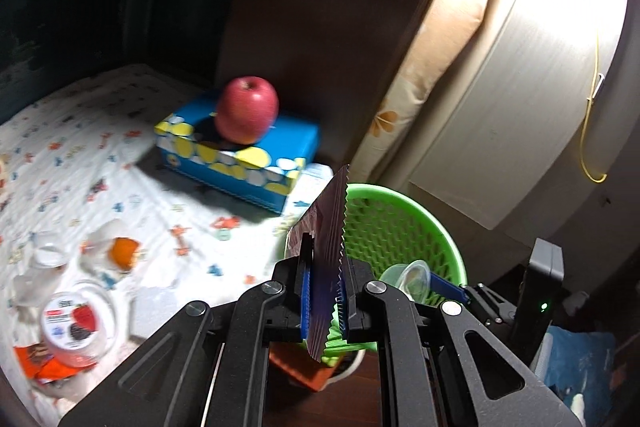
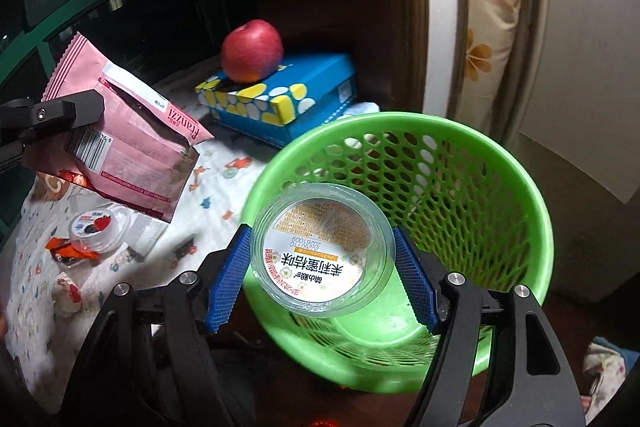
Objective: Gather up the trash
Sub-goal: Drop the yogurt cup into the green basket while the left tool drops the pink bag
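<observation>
Trash is sitting in both grippers: the right gripper [image 2: 322,277] is pinching a clear plastic jelly cup [image 2: 323,253] by its side walls, holding it over the mouth of the green mesh wastebasket [image 2: 460,187], while the left gripper [image 1: 325,301] is clamping a pink Franzzi snack wrapper [image 2: 132,147] edge-on near the basket's rim. The cup is probably light, thin-walled and slippery, so a squeeze across its rim suits it best; the wrapper is looking limp and crinkly, easiest taken by a flat edge. On the printed cloth [image 2: 224,187] more litter is waiting: a berry-labelled cup [image 2: 96,229] and an orange wrapper [image 2: 68,251]. Behind, an apple [image 2: 252,51] is resting on a blue tissue box [image 2: 280,95].
</observation>
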Tool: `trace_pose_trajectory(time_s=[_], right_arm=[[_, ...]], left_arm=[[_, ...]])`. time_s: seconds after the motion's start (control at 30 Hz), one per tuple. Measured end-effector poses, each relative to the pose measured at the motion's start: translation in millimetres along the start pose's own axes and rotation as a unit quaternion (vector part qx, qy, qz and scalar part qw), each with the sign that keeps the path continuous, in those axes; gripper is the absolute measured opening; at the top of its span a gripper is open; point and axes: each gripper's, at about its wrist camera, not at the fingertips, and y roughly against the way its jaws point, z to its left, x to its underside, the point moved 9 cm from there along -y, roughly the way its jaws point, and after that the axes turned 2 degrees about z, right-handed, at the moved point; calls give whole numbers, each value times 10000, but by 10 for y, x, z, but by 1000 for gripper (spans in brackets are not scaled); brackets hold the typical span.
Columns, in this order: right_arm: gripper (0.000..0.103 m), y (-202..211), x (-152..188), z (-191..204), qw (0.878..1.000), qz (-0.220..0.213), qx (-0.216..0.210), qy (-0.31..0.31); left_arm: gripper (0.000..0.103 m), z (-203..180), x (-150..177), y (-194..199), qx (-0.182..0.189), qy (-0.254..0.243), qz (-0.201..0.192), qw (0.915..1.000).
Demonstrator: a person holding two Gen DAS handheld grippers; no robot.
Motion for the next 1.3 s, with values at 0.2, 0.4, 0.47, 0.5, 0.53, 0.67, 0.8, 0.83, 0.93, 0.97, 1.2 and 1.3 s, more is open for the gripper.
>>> trace_pose_trajectory(time_s=[0.2,0.4,0.47,0.5,0.53,0.67,0.8,0.83,0.93,0.97,1.2,1.3], right_arm=[[70,-38,109,-351,9994,135,187,-238],[73,-40,165,-499,9990,166,229,-336],[75,-19,174,-542,9989,146,241,-377],[75,-17,172,-554,9988,148,253,-383],[75,-14,172,-569,9988,146,260,-397],[75,31,192,-616,9985,133,269,-463],[79,99,207,-585,9986,96,253,-461],[79,121,210,-560,9986,85,235,-459],[80,171,224,-464,9989,52,158,-435],[81,179,227,-424,9990,47,131,-415],[83,181,237,-27,9997,58,-133,-192],[84,148,255,169,9995,100,-285,-108]], left_arm=[[10,-314,-22,-392,555,50,227,9982],[13,-481,84,-670,718,52,493,9962],[20,-506,127,-727,731,69,579,9956],[23,-497,152,-755,714,68,611,9956],[31,-478,170,-785,703,84,642,9954],[46,-433,220,-763,610,125,653,9959],[50,-361,271,-636,409,93,577,9975],[52,-342,283,-589,348,62,546,9979],[56,-238,351,-425,97,14,424,9991],[57,-183,384,-360,21,35,401,9992],[67,337,680,40,-754,280,363,9961],[67,649,856,234,-1161,498,361,9913]])
